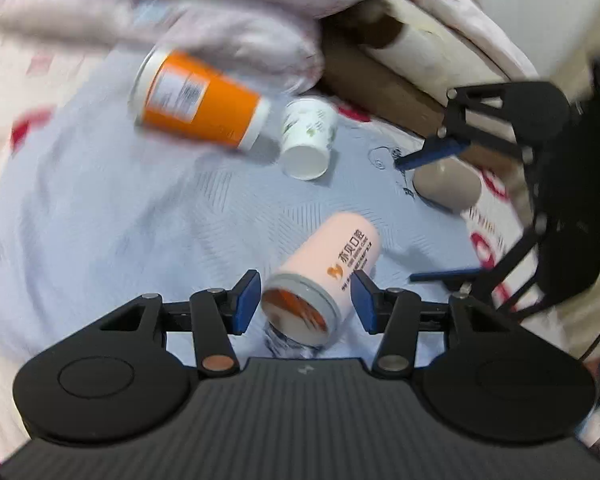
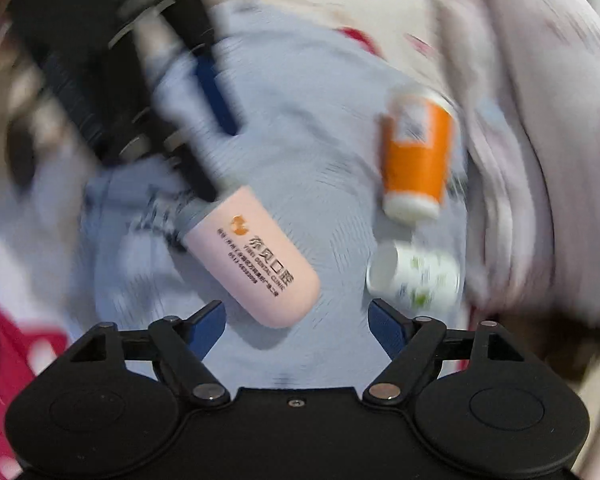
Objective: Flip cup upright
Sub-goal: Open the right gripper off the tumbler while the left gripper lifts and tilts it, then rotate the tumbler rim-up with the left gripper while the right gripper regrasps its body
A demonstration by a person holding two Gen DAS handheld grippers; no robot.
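Observation:
A pink cup (image 1: 332,264) with printed writing lies on its side on the pale blue bedsheet (image 1: 140,220), its open mouth toward my left gripper (image 1: 305,300). My left gripper is open, its blue pads on either side of the cup's rim, not touching. The pink cup also shows in the right wrist view (image 2: 256,256), with my open, empty right gripper (image 2: 296,330) just short of its closed end. In the left wrist view the right gripper (image 1: 440,216) is open at the right, around a brownish cup (image 1: 448,186) lying there.
An orange paper cup (image 1: 198,98) and a small white cup with green print (image 1: 306,138) lie on their sides further off. They also show in the right wrist view, orange cup (image 2: 416,160), white cup (image 2: 416,276). Bunched pink bedding (image 1: 160,12) lies behind; both views are blurred.

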